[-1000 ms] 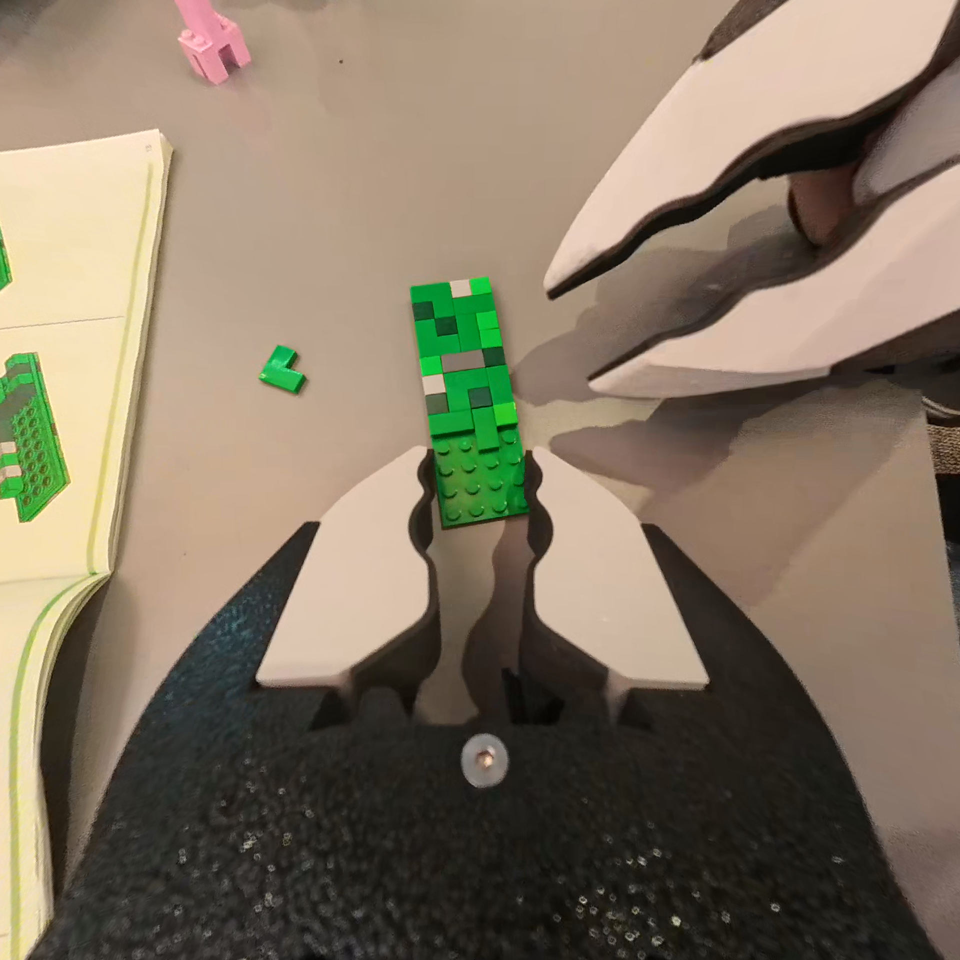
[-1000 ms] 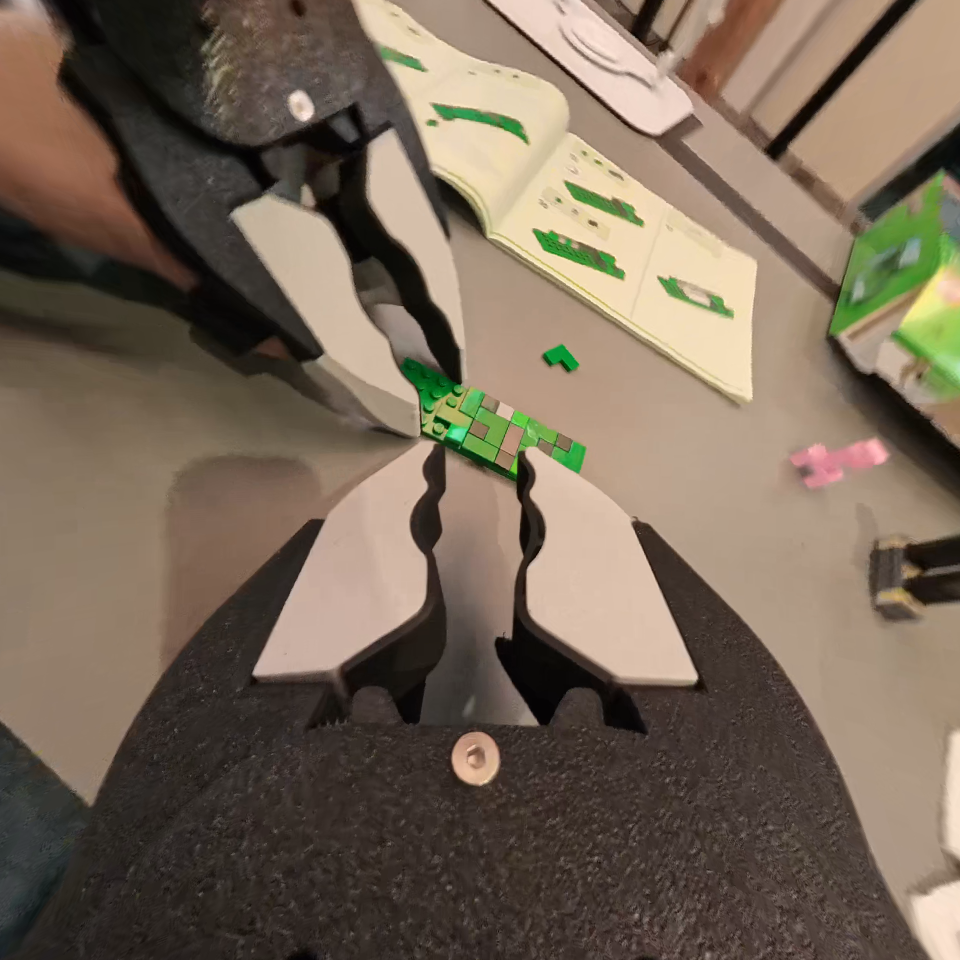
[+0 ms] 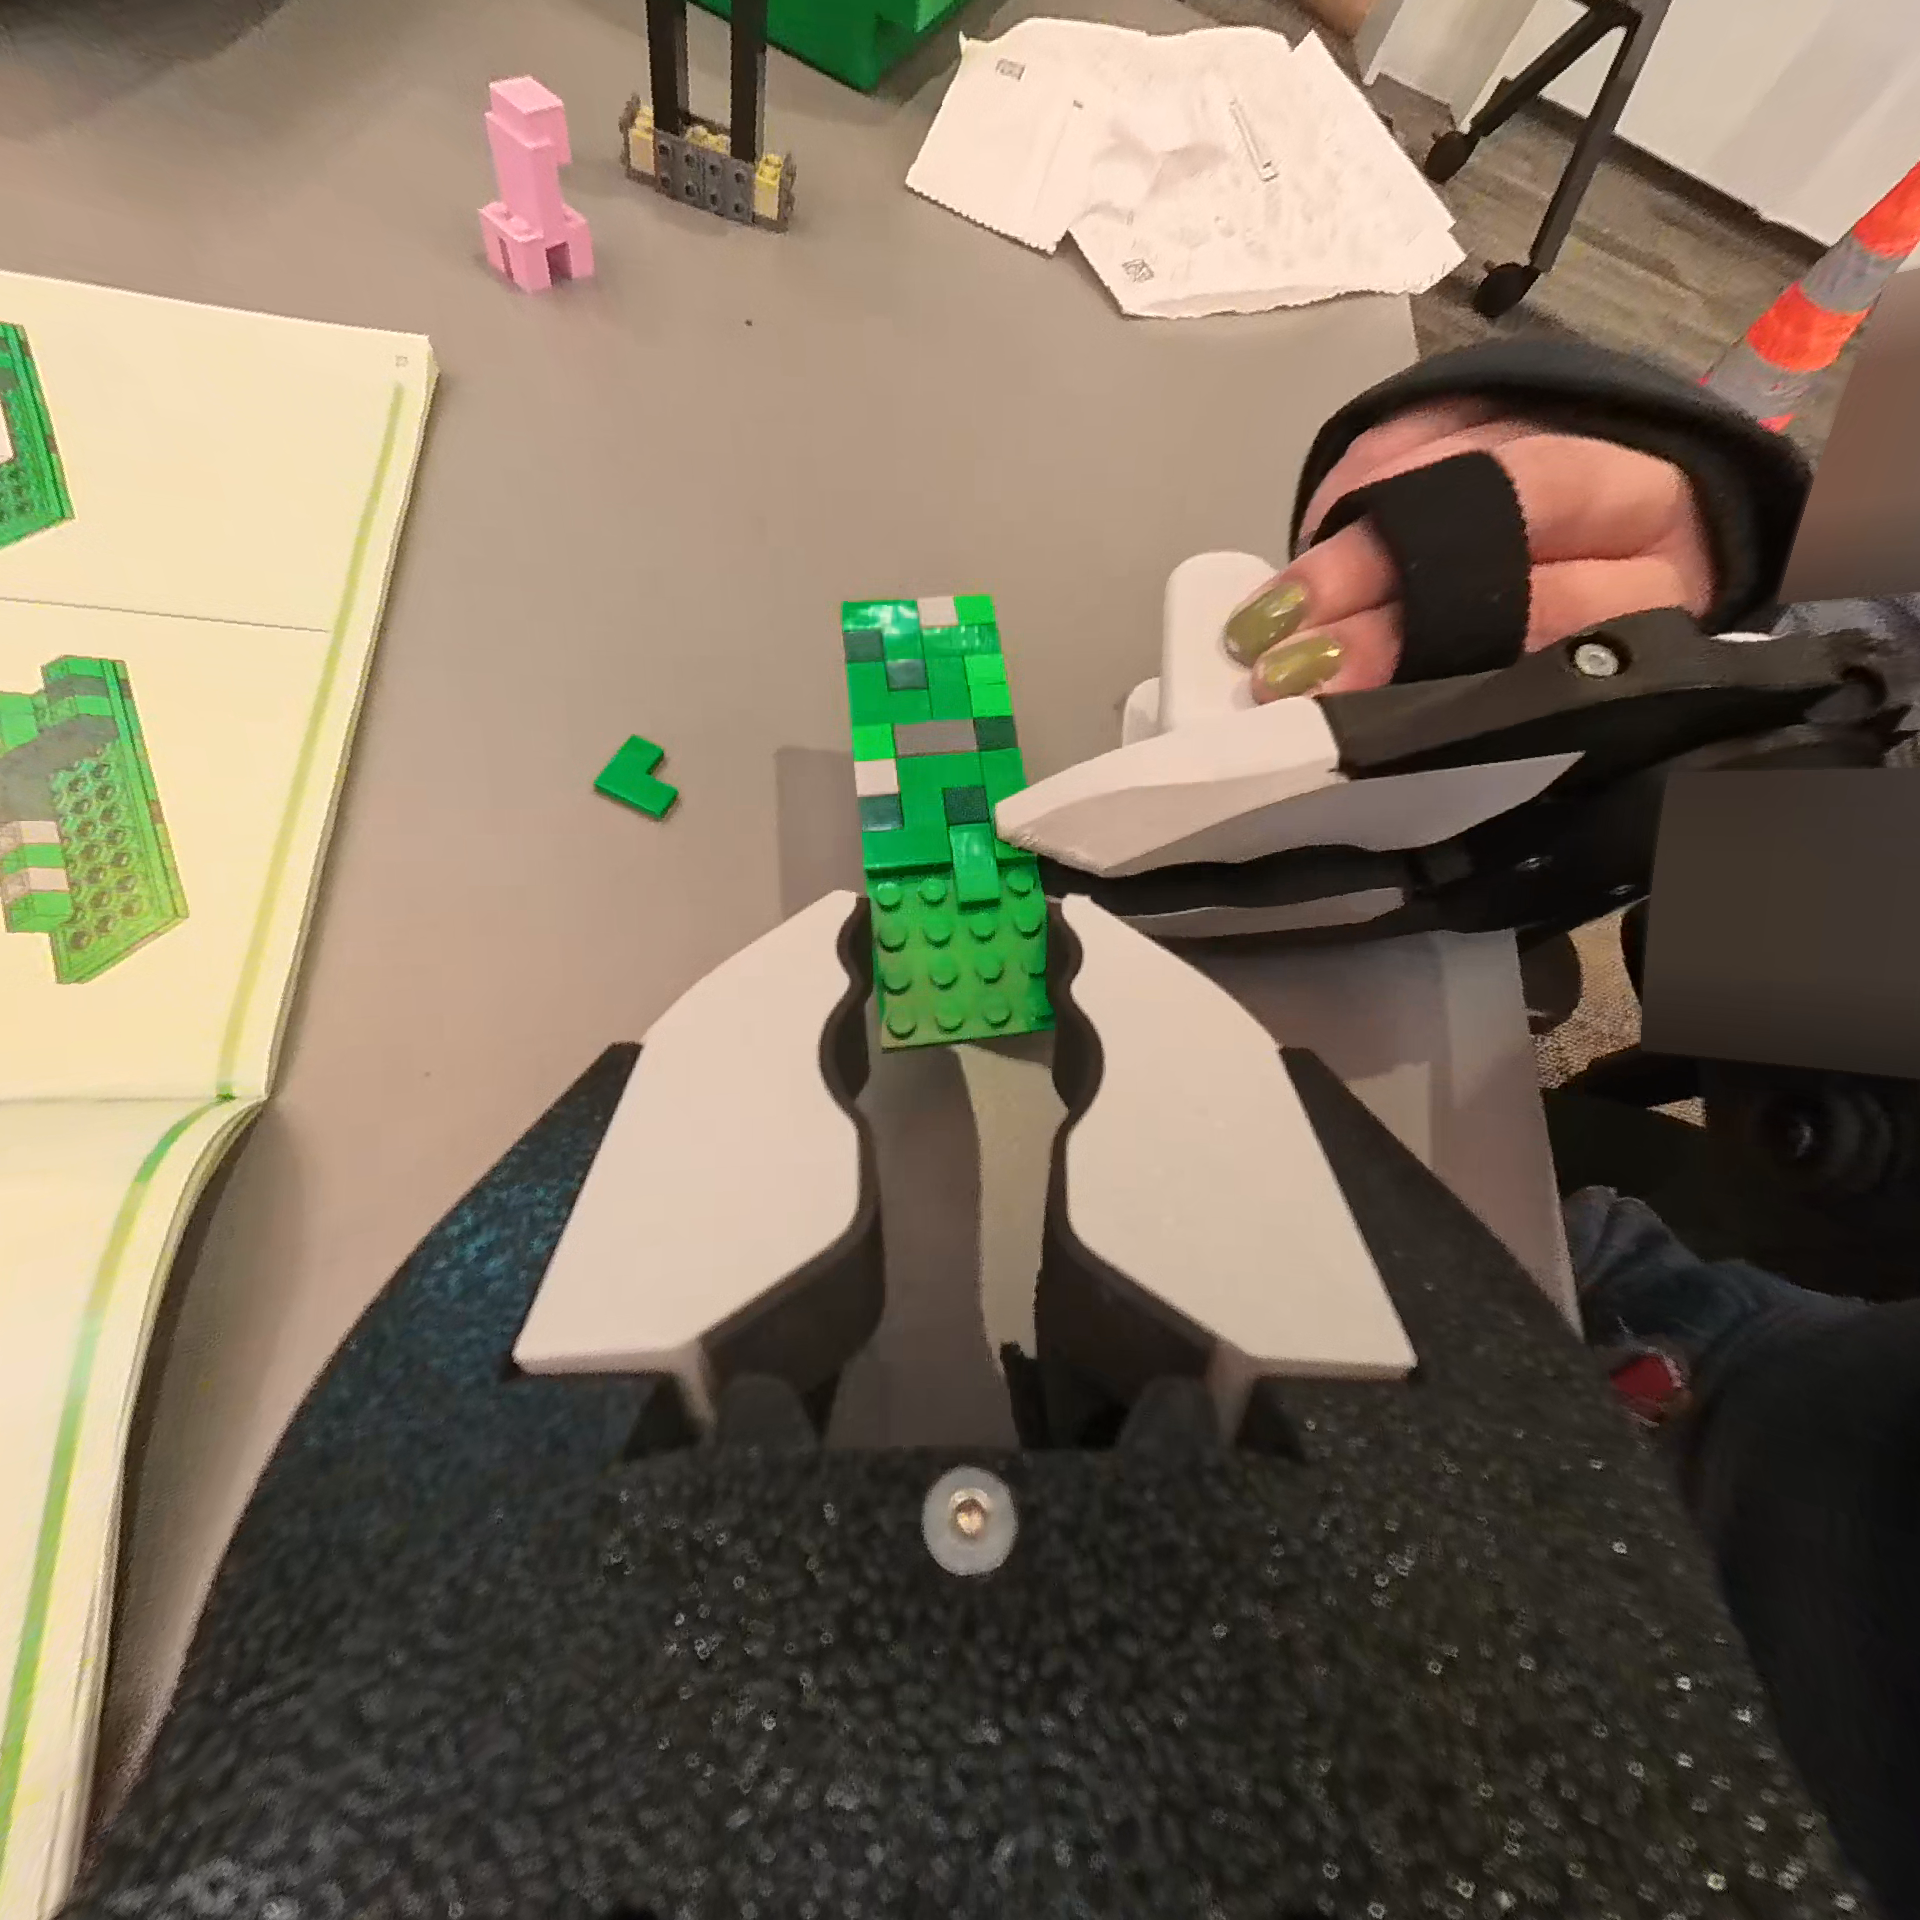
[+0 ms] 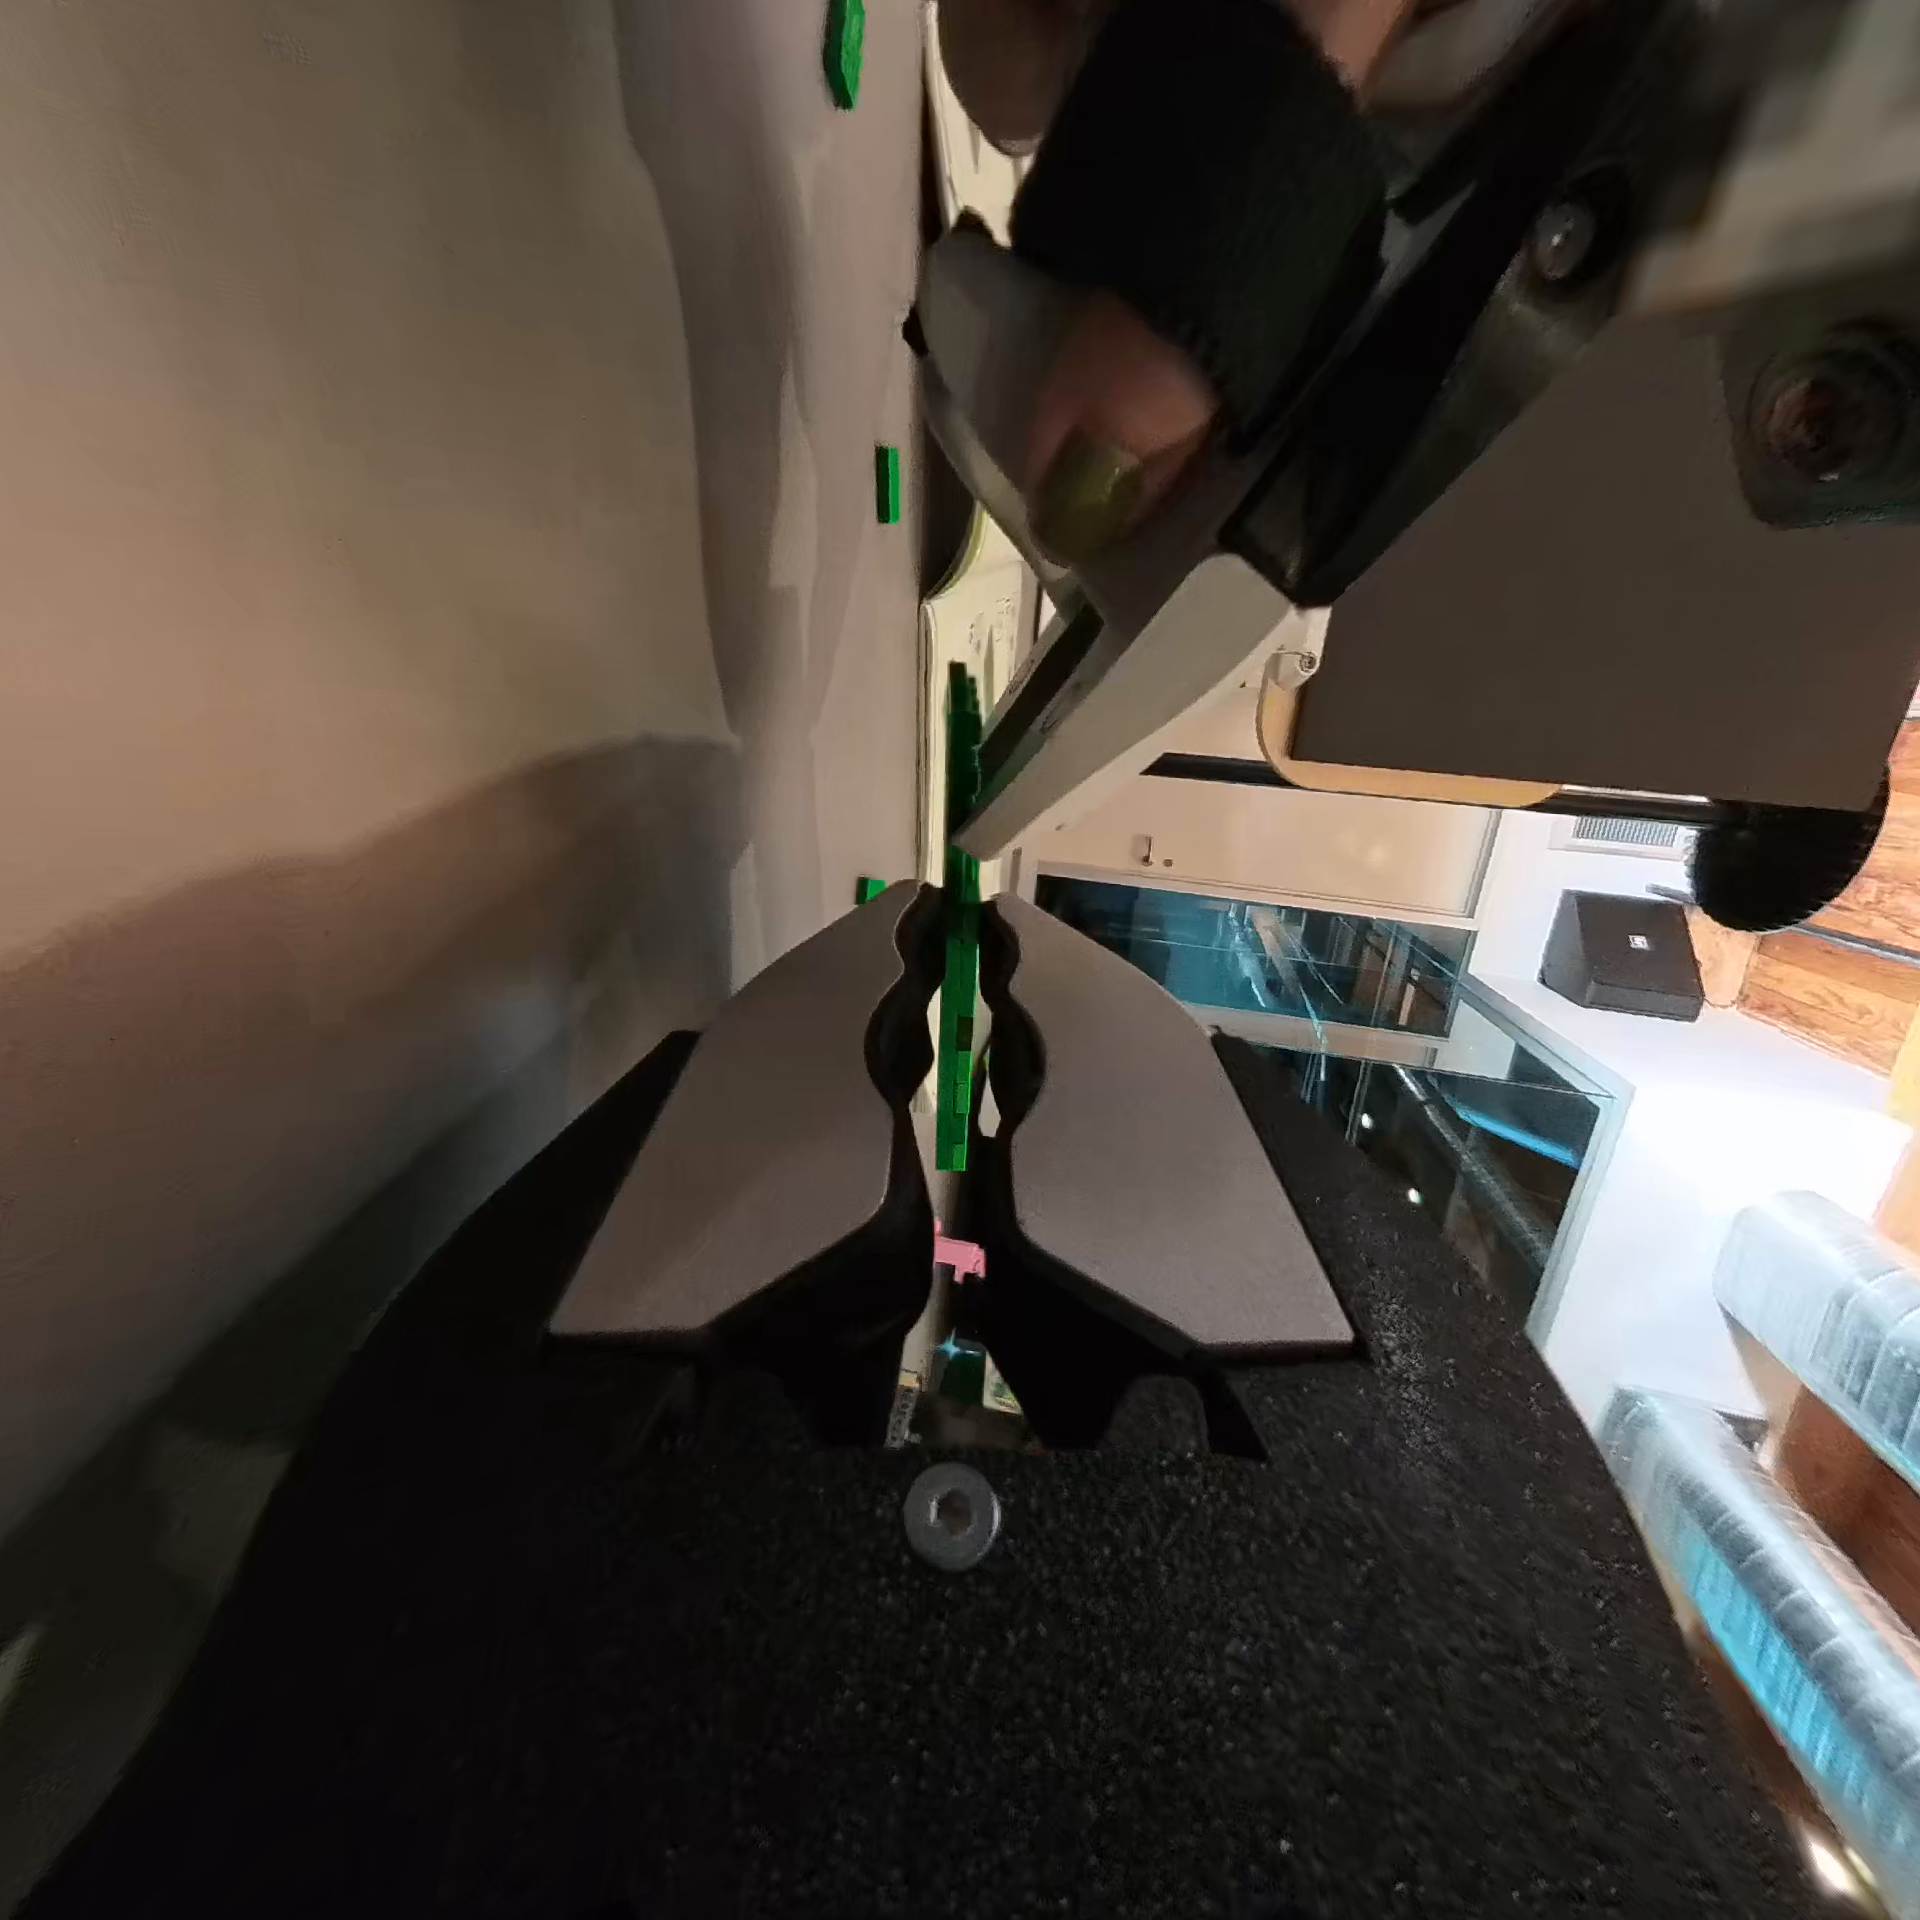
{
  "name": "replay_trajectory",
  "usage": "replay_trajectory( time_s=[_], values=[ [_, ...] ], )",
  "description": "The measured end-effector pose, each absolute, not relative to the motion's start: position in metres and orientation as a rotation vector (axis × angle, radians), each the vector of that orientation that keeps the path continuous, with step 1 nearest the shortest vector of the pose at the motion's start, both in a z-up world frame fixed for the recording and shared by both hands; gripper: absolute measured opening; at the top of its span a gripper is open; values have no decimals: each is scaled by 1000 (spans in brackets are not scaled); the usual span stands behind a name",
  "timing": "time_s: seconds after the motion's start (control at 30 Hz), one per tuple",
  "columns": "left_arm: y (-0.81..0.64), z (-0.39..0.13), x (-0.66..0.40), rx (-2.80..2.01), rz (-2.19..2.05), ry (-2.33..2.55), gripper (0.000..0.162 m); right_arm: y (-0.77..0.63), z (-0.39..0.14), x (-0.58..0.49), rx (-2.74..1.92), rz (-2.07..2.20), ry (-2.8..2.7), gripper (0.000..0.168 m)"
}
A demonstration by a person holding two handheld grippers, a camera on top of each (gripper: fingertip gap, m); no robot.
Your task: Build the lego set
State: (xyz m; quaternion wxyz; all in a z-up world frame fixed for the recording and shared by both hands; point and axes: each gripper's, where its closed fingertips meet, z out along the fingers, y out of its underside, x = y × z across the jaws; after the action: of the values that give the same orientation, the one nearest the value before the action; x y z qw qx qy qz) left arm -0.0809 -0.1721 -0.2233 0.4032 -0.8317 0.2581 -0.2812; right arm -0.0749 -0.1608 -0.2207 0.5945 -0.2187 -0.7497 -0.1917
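Left gripper (image 3: 961, 914) is ours to hold the work: its 2 fingers are closed on the studded near end of the green plate (image 3: 940, 800), 1 finger on each long side, so the plate cannot slide or turn while we work on it. This plate is our landmark for all places below. It is long and narrow, the far part covered w/ smooth tiles in light green, dark green and grey; the near part is bare studs.

Right gripper (image 3: 1023, 847) comes from the right side of the plate, turned on its side. Its fingers pinch the plate by top and bottom faces, approx. at the border of tiles and studs; in the right wrist view the plate (image 4: 956, 1039) is seen edge-on in the narrow gap between them. We judge it presses the last tile down so it seats, or takes the plate over, but we cannot tell which.

Left of the plate, apart from it, lies 1 small L-shaped green tile (image 3: 636, 777), prob. the next piece. Further left is the open instruction booklet (image 3: 208, 582), kept in sight for checking the step. Beyond the plate's far end stand a pink figure (image 3: 532, 192) and a grey-and-black build (image 3: 709, 156), already put aside.
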Motion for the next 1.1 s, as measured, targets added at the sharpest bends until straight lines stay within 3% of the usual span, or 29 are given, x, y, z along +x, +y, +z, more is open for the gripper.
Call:
replay_trajectory(
  time_s=[0.2,0.27,0.3,0.33,0.4,0.53,0.67,0.83,1.1],
  values=[
    [-173,-221,-84,-2088,-726,630,33,-161,-217,-76,-501,-456,-1728,6],
    [-173,-228,-93,-2141,-654,628,56,-161,-213,-78,-490,-468,-1704,6],
    [-175,-229,-95,-2152,-644,634,58,-161,-212,-79,-485,-473,-1701,6],
    [-177,-228,-95,-2143,-653,638,56,-161,-212,-81,-472,-478,-1697,6],
    [-181,-222,-95,-2095,-663,645,36,-162,-209,-84,-452,-494,-1684,6],
    [-183,-217,-107,-2079,-588,637,35,-165,-204,-96,-439,-453,-1654,6],
    [-188,-213,-116,-2083,-601,623,35,-168,-202,-111,-419,-469,-1641,22],
    [-196,-210,-122,-2066,-602,631,35,-167,-202,-123,-393,-512,-1661,8],
    [-203,-207,-134,-2038,-607,601,39,-175,-194,-136,-380,-479,-1669,6]
  ],
)
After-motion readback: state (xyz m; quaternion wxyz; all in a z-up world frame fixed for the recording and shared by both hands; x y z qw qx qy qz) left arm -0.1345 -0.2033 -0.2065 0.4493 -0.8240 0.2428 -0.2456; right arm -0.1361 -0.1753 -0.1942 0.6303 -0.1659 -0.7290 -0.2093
